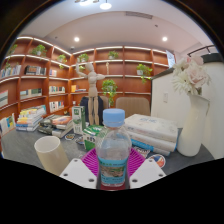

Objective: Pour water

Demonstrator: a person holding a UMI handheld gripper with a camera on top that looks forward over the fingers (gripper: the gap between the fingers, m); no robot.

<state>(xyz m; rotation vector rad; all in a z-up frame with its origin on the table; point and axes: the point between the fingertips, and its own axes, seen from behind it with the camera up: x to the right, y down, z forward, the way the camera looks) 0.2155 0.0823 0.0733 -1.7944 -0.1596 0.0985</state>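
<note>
The gripper (113, 178) is clenched on a water bottle (114, 150): both white fingers (82, 172) flank the lower body of the bottle, and the magenta pads (94, 163) press against it on either side. The bottle stands upright between the fingers, is made of clear plastic, carries a light label around its middle, and is closed by a blue cap (114, 118). Whether its base touches the tabletop (22, 152) cannot be determined, since the fingers hide it. A cream-coloured cup (50, 154) stands on the tabletop just beside the bottle, on its left, with the opening facing up. Beyond the bottle lie green and white boxes (88, 131) and a stack of white packages (154, 130). To the right, near the packages, stands a tall white vase (193, 124) holding pale flowers (190, 74). A wooden mannequin figure (92, 88) stands upright behind the boxes. Wooden shelves (40, 72) with books and potted plants line the back wall.
</note>
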